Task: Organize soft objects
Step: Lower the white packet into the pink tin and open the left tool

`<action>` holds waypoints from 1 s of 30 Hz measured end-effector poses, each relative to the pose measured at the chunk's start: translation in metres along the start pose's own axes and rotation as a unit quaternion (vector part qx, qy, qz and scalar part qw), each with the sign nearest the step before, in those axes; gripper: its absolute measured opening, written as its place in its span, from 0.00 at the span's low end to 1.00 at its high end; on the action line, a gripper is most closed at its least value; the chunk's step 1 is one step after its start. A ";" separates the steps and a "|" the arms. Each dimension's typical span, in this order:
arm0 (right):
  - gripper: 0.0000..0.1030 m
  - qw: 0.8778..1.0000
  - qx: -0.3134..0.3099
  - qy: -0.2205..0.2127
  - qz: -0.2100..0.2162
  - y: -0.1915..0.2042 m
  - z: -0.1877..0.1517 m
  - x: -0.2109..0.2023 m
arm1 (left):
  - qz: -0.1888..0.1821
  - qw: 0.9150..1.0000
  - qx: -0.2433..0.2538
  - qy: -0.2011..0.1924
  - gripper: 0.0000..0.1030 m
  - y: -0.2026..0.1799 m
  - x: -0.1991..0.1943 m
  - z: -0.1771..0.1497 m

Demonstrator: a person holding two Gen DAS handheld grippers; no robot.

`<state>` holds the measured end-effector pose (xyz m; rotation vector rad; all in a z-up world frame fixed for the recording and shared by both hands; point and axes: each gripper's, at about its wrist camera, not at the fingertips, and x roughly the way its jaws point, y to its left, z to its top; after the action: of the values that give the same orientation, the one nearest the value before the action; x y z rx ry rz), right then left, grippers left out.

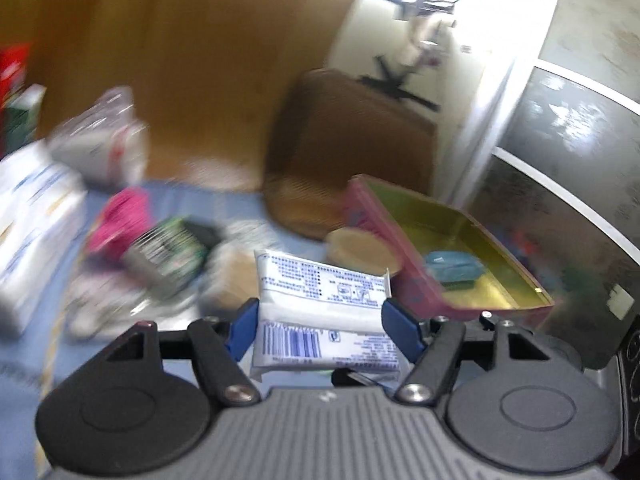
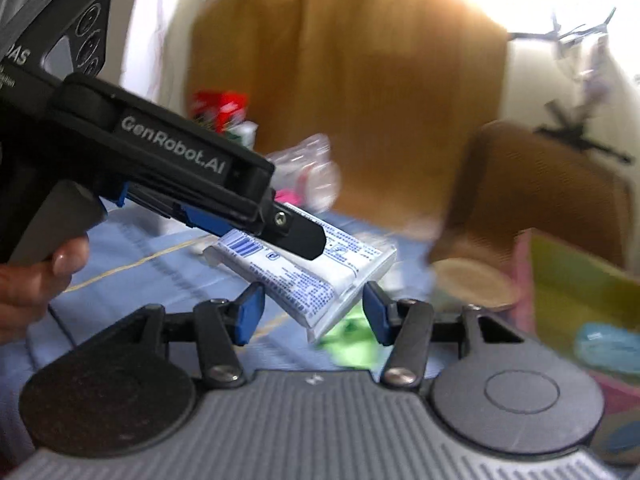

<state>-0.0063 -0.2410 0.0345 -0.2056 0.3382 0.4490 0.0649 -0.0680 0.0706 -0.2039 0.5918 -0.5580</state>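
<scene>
Now left gripper [image 1: 320,330] "GenRobot.AI", pinching white tissue pack [image 1: 324,292] w/ blue print; right gripper [image 2: 311,314] spread.

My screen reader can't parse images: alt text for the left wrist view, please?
The left tongs grip a white tissue pack above a cluttered blue surface. Ahead right, a pink tray holds a blue pouch; the background is motion-blurred.
</scene>
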 end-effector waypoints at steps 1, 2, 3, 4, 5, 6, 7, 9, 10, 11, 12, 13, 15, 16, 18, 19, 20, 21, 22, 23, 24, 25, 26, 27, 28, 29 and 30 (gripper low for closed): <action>0.55 1.000 0.000 -0.005 -0.014 -0.008 0.000 -0.004 | -0.006 1.000 0.013 -0.001 0.64 -0.011 0.006 0.005; 0.55 0.999 0.001 -0.010 -0.030 -0.019 0.000 -0.009 | -0.012 1.000 0.025 -0.002 0.64 -0.023 0.013 0.010; 0.55 0.999 0.004 -0.013 -0.042 -0.029 -0.001 -0.013 | -0.020 0.999 0.037 -0.001 0.64 -0.036 0.021 0.015; 0.55 0.998 0.008 -0.014 -0.053 -0.038 -0.002 -0.016 | -0.027 0.999 0.045 -0.001 0.64 -0.047 0.029 0.019; 0.55 0.998 0.014 -0.015 -0.066 -0.050 -0.004 -0.020 | -0.036 0.998 0.053 0.001 0.64 -0.059 0.037 0.022; 0.55 0.997 0.019 -0.015 -0.078 -0.059 -0.005 -0.023 | -0.045 0.997 0.059 0.002 0.64 -0.069 0.045 0.026; 0.55 0.995 0.024 -0.016 -0.092 -0.071 -0.007 -0.026 | -0.052 0.996 0.065 0.004 0.64 -0.078 0.053 0.027; 0.55 0.993 0.032 -0.015 -0.112 -0.089 -0.012 -0.030 | -0.065 0.995 0.079 0.006 0.64 -0.099 0.069 0.030; 0.55 0.992 0.037 -0.013 -0.122 -0.097 -0.014 -0.031 | -0.071 0.994 0.083 0.008 0.64 -0.107 0.076 0.031; 0.55 0.990 0.042 -0.011 -0.132 -0.107 -0.017 -0.033 | -0.078 0.993 0.087 0.011 0.64 -0.116 0.084 0.032; 0.55 0.989 0.045 -0.009 -0.141 -0.115 -0.019 -0.035 | -0.082 0.992 0.090 0.014 0.64 -0.122 0.090 0.031; 0.55 0.988 0.048 -0.006 -0.149 -0.123 -0.022 -0.034 | -0.086 0.992 0.093 0.017 0.64 -0.128 0.097 0.031; 0.55 0.984 0.054 0.001 -0.169 -0.134 -0.026 -0.034 | -0.090 0.991 0.097 0.025 0.64 -0.139 0.110 0.029; 0.55 0.982 0.058 0.005 -0.178 -0.139 -0.028 -0.035 | -0.092 0.990 0.100 0.031 0.64 -0.144 0.116 0.028; 0.56 0.977 0.065 0.018 -0.204 -0.156 -0.035 -0.030 | -0.091 0.989 0.107 0.042 0.65 -0.150 0.127 0.023; 0.63 0.973 0.066 0.031 -0.219 -0.163 -0.040 -0.028 | -0.087 0.989 0.110 0.047 0.66 -0.152 0.130 0.019; 0.66 0.969 0.068 0.041 -0.232 -0.168 -0.042 -0.025 | -0.083 0.989 0.114 0.051 0.66 -0.153 0.132 0.016; 0.72 0.967 0.076 0.039 -0.239 -0.170 -0.045 -0.026 | -0.080 0.988 0.117 0.053 0.66 -0.152 0.132 0.013; 0.75 0.967 0.085 0.035 -0.236 -0.172 -0.046 -0.028 | -0.079 0.988 0.120 0.054 0.66 -0.150 0.131 0.010; 0.75 0.968 0.090 0.033 -0.232 -0.173 -0.047 -0.030 | -0.076 0.988 0.122 0.055 0.66 -0.148 0.130 0.008; 0.75 0.968 0.090 0.031 -0.232 -0.172 -0.048 -0.031 | -0.071 0.988 0.122 0.055 0.67 -0.144 0.127 0.007; 0.75 0.968 0.089 0.028 -0.232 -0.170 -0.048 -0.031 | -0.069 0.989 0.118 0.055 0.67 -0.139 0.123 0.006; 0.75 0.969 0.087 0.024 -0.230 -0.168 -0.047 -0.031 | -0.070 0.990 0.112 0.052 0.67 -0.132 0.116 0.005; 0.75 0.970 0.087 0.020 -0.226 -0.165 -0.047 -0.032 | -0.069 0.990 0.109 0.049 0.68 -0.126 0.110 0.005; 0.75 0.971 0.086 0.014 -0.220 -0.160 -0.045 -0.033 | -0.066 0.991 0.105 0.043 0.68 -0.119 0.102 0.004; 0.75 0.973 0.084 0.008 -0.216 -0.155 -0.042 -0.033 | -0.062 0.992 0.102 0.037 0.69 -0.110 0.093 0.001; 0.75 0.974 0.080 0.002 -0.213 -0.149 -0.039 -0.034 | -0.058 0.993 0.098 0.034 0.69 -0.101 0.084 -0.001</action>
<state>0.0227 -0.3959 0.0286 -0.1162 0.3221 -0.0034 0.0780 -0.1990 0.0642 -0.0331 0.5892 -0.7341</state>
